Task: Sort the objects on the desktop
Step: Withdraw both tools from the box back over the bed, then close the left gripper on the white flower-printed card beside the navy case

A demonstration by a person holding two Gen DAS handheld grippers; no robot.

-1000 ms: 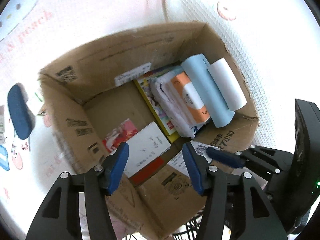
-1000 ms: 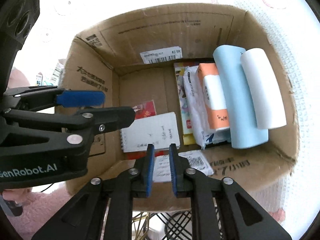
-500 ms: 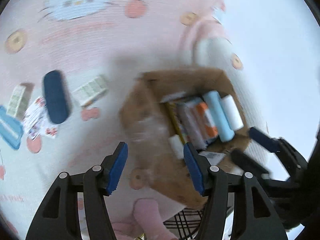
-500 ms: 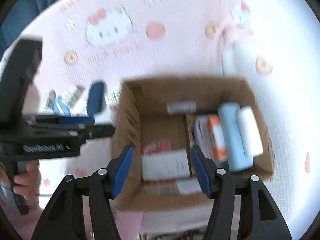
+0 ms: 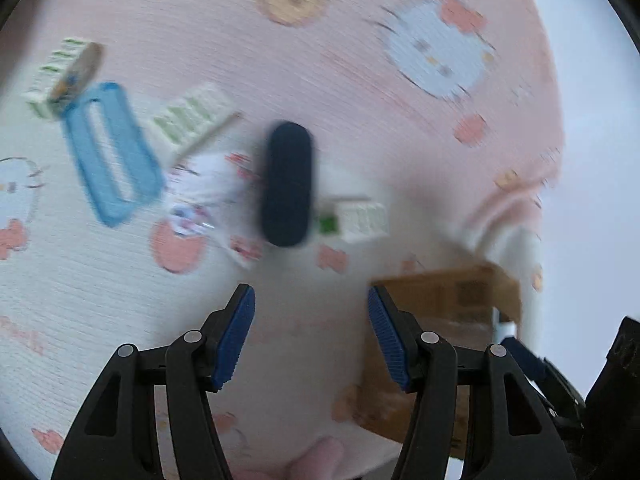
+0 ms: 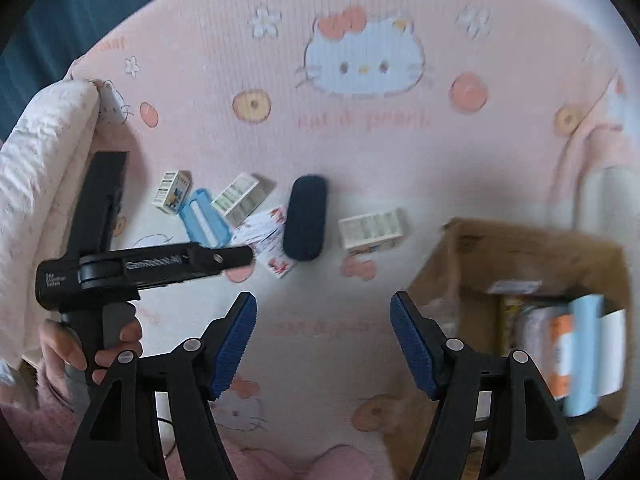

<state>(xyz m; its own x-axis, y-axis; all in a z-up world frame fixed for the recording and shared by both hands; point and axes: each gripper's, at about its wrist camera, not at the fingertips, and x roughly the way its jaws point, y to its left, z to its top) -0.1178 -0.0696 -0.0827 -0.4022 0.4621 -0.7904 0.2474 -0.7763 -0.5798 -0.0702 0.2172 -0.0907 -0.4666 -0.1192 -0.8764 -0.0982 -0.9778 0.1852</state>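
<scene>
- On the pink blanket [image 6: 400,168], a dark blue case [image 6: 305,218] lies among motion-blurred small boxes; labels unreadable.
- Cardboard box [image 6: 516,264] at right, cut off.
- Left gripper [image 5: 311,334] gapes empty.
- Right gripper [image 6: 323,346], jaws just opened, holds nothing.

Pink cat-print blanket [image 6: 280,60], navy case [image 6: 305,218], light-blue frame [image 6: 204,218], brown box [image 6: 480,248]

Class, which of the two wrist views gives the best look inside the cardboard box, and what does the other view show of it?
The right wrist view: the cardboard box shows its open top, with blurred packets and rolls visible inside. The left wrist view shows the cardboard box only as a blurred outer wall, contents hidden.
</scene>
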